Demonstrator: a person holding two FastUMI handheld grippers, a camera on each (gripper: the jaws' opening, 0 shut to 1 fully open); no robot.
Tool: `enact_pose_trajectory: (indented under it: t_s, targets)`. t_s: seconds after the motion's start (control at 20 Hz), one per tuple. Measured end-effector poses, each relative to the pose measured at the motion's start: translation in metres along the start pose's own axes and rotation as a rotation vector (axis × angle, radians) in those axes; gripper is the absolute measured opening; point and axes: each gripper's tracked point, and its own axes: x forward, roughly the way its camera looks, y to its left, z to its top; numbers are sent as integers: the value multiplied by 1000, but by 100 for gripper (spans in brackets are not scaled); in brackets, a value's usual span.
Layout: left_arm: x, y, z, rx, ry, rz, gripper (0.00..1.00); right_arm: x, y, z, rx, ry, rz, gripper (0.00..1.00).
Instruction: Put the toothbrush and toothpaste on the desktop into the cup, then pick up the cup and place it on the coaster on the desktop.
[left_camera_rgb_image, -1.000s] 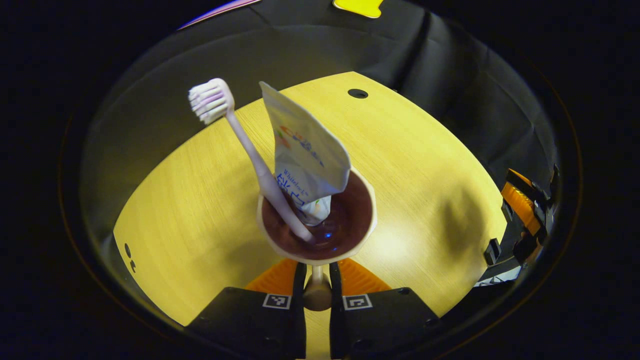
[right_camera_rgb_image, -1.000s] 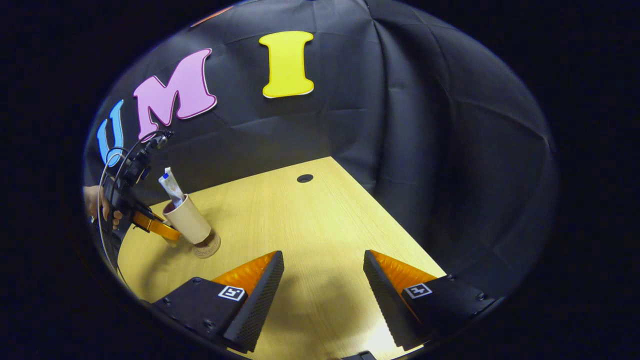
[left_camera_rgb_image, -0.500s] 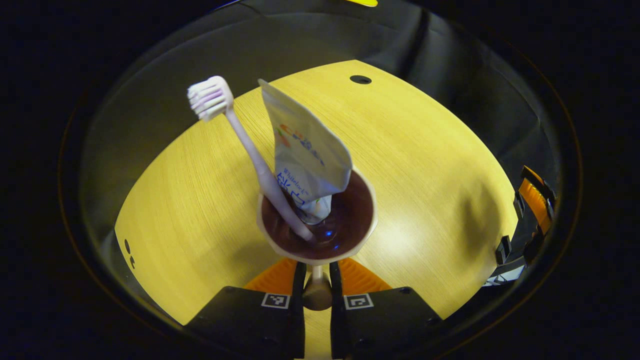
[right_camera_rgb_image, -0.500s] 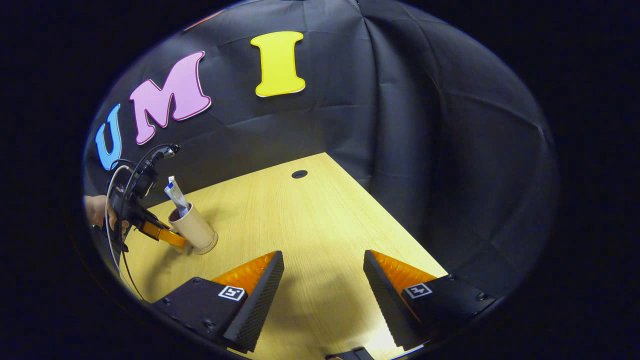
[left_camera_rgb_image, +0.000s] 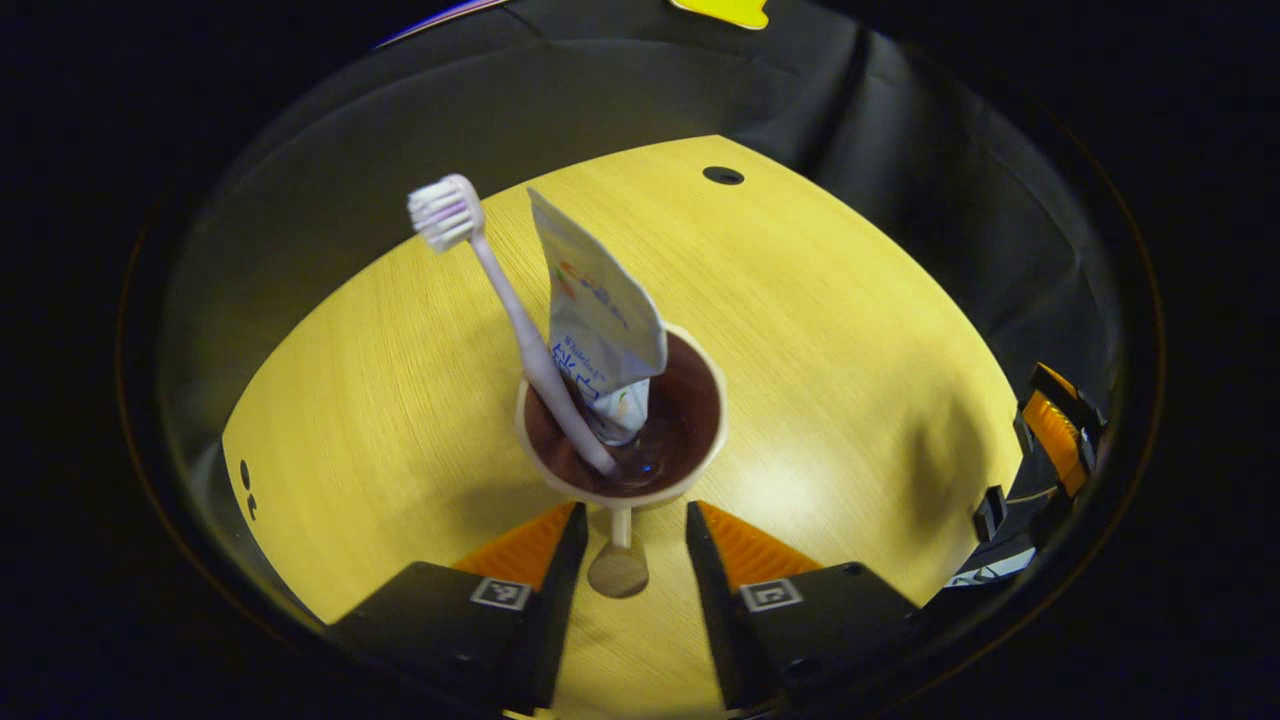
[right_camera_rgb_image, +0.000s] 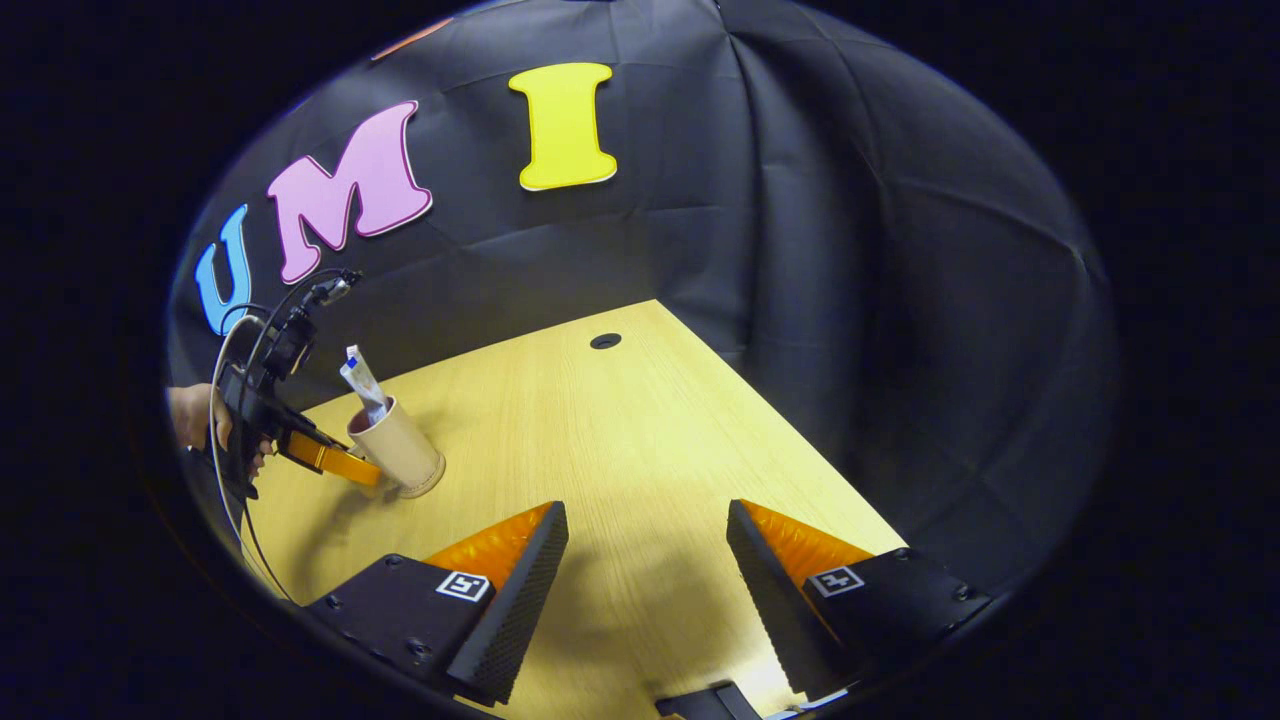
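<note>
In the left gripper view, the cup (left_camera_rgb_image: 620, 420) stands on the desktop (left_camera_rgb_image: 850, 300) dead ahead of the left gripper (left_camera_rgb_image: 620, 545), at 12 o'clock from its 2 fingers. Those fingers are parted, 1 on each side of the cup's handle (left_camera_rgb_image: 619, 560), with a visible gap to either side, so nothing is clamped. The toothbrush (left_camera_rgb_image: 500, 300) stands in the cup, its head leaning out toward 11 o'clock, and the toothpaste (left_camera_rgb_image: 600, 310) stands beside it, flat crimped end up, cap down in the dark interior.

Over in the right gripper view, the cup (right_camera_rgb_image: 398, 446) sits far off at 9 o'clock, near the desktop's (right_camera_rgb_image: 620, 450) left edge, leaning a little to the left in this fisheye picture. The toothpaste (right_camera_rgb_image: 362, 380) pokes out of its rim. The coaster (right_camera_rgb_image: 428, 482) shows as a thin pale rim under the cup's base. The left gripper (right_camera_rgb_image: 350, 466) reaches in from 9 o'clock with its orange fingers right at the cup's side, and a hand (right_camera_rgb_image: 195, 425) holds it at the picture's edge.

The right gripper (right_camera_rgb_image: 645, 560) hovers over bare wood, well apart from the cup, its 2 fingers spread wide and holding nothing.
</note>
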Motion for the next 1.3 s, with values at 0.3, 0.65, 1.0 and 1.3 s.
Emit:
enact_pose_trajectory:
  t_s: [0.3, 0.65, 1.0, 1.3]
  targets:
    - [-56, 9, 2, -52, -153, 58, 100, -22, 20, 25, -46, -56, 29, 98]
    - [-157, 17, -12, -111, -385, 128, 100, -68, 61, 61, -72, -114, 93, 98]
    - [-265, 19, -75, -230, -607, 245, 99, -129, 113, 82, -114, -173, 174, 98]
    - [-320, 1, -161, -370, -761, 279, 100, -183, 151, 54, -167, -171, 246, 98]
